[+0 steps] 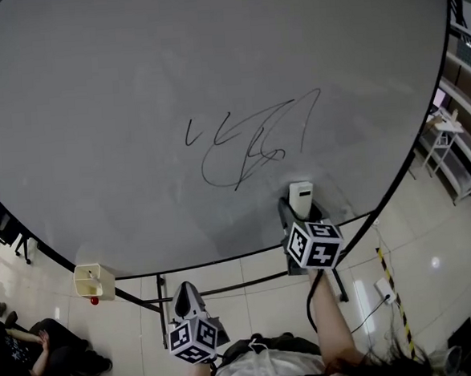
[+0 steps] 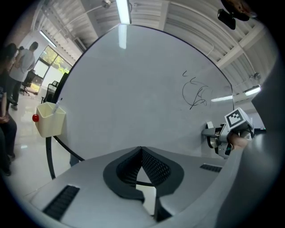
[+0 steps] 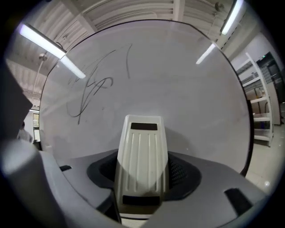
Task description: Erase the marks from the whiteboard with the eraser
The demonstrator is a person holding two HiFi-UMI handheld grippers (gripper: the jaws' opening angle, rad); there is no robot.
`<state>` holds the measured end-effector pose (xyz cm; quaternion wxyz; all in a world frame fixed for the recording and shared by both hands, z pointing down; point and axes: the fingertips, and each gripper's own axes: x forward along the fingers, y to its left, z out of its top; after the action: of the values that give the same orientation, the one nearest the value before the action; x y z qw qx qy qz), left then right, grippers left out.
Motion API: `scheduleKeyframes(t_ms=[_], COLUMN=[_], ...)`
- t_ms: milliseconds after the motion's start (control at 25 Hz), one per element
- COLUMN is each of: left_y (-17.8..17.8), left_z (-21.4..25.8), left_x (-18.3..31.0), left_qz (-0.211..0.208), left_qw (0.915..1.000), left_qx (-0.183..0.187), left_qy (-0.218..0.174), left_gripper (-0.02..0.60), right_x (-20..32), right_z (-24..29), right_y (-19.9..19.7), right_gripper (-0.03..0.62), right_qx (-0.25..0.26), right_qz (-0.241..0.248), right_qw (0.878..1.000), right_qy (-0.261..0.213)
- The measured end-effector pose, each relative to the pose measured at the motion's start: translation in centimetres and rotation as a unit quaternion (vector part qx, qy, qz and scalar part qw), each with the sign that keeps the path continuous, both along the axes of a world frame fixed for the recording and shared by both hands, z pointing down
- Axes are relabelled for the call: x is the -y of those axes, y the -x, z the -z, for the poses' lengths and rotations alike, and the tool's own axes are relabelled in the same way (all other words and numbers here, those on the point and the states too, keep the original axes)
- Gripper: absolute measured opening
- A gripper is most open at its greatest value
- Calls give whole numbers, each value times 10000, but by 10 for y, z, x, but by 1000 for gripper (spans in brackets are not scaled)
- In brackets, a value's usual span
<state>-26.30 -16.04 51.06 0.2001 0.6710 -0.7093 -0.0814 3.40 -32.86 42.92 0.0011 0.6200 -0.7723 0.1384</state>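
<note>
Looking along the right gripper (image 3: pixel 142 178), we find its jaws clamped on the flanks of the cream eraser (image 3: pixel 141 147). The eraser's ribbed back faces the camera and its nose points up the whiteboard (image 3: pixel 191 89). The marks (image 3: pixel 91 84), a loose black scribble, sit in the upper left of that view. In the head view they fill the middle of the board, with the eraser just below them and a little to the right. The left gripper (image 2: pixel 141 153) has its jaws pressed together on nothing and hangs low at the bottom of the head view, off the board.

We judge the wiping not yet begun, since every line looks whole. Whether the felt face already lies flat on the board we cannot tell; we see only its back.

Several things could spoil the pass:
- The grip is only on the eraser's sides, so drag from the board could twist it or pull it from the jaws.
- If the eraser meets the board tilted, one edge would rub and leave streaks.
- A stroke straight up the frame would miss the small ticks at the left end of the scribble.
- Nothing braces the board, so a hard push might rock it.

The pale holder (image 1: pixel 91 280) at the board's lower left edge is well apart and seems safe.
</note>
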Motion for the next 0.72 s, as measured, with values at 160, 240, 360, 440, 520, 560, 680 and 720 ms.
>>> scheduleKeyframes(t_ms=[160,240,360,440,520,560,680,720], left_y=[-3,-8,-16,-25,-37,-44,-62,-69], left_z=[1,-1,-5,-3,4,7,11,10], left_x=[-5,-13,-26,-38,-53,-63,-103,-119], left_qz=[-87,-162,-213,-255,-324,-354,-393,-400], left_qw=[9999,9999,9998,9997,9994,9991,9975,9969], left_qx=[-21,-10,-23,0,83,163,529,640], left_qy=[-52,-27,35,0,-101,-155,-240,-243], left_gripper=[-5,-5,-5,-5,-5,-5,-5,-5], right_x=[-25,-47,-82,-109,-140,-157,-214,-234], right_z=[-38,-51,-59,-62,-64,-66,-74,-77], right_y=[45,51,52,46,34,26,3,-4], right_gripper=[272,273,275,276,278,278,278,278], right_qx=[-433,-667,-754,-644,-555,-526,-438,-420], right_qz=[589,711,892,976,987,978,968,972], right_qw=[9965,9941,9918,9918,9921,9923,9926,9925], right_qy=[403,477,513,523,532,542,593,610])
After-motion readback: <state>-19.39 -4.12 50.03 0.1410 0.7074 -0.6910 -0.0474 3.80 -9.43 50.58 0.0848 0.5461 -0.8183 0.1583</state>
